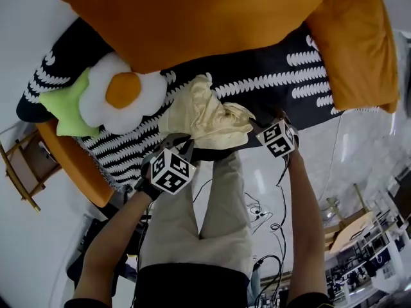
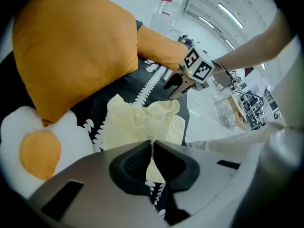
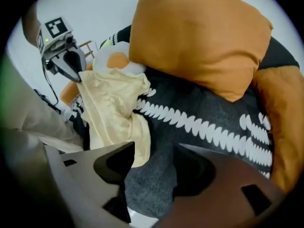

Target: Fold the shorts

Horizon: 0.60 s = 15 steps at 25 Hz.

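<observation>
Pale yellow shorts (image 1: 207,116) lie crumpled on a black blanket (image 1: 308,76) with white leaf-like marks. My left gripper (image 1: 182,143) holds the shorts' near left edge; in the left gripper view its jaws (image 2: 152,148) are shut on a thin gathered fold of the yellow cloth (image 2: 142,122). My right gripper (image 1: 258,129) is at the shorts' right edge. In the right gripper view it stands open (image 3: 151,163) over dark blanket, with a hem of the shorts (image 3: 111,103) beside its left jaw and nothing pressed between the pads.
A big orange pillow (image 1: 192,11) and a second one (image 1: 356,43) lie behind the shorts. A fried-egg cushion (image 1: 122,92) and a green star cushion (image 1: 64,104) sit to the left. A wooden chair (image 1: 26,165) and cables (image 1: 270,217) are on the floor.
</observation>
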### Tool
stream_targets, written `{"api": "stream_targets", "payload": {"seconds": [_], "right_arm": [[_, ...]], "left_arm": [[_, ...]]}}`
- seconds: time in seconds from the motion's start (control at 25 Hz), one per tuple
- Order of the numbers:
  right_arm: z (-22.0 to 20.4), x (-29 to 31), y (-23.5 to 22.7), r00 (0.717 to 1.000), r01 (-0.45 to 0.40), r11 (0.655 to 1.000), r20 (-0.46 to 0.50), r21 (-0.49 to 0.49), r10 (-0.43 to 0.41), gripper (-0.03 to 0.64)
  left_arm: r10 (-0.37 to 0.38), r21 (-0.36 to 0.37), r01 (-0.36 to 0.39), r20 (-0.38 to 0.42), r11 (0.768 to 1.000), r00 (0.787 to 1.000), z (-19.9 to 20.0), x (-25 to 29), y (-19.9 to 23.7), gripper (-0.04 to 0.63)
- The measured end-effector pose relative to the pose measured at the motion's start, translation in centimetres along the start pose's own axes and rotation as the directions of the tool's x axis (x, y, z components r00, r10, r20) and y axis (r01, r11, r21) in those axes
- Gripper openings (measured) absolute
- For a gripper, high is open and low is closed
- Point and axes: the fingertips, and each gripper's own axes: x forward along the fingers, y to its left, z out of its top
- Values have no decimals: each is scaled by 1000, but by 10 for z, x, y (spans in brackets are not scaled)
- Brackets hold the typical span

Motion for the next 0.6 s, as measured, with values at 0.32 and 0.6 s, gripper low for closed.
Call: {"api": "stream_targets", "payload": {"seconds": [0.32,0.6], "right_arm": [[-30,-8,47,999,-8,998,45,58,5,250],[1,-13,80,993,68,994,100,-83,-59,207]], "left_arm": [[-8,17,9,-36,1000,999,-13,4,-5,31],[3,28,-2,-45,1000,999,-11,9,-5,31]]}}
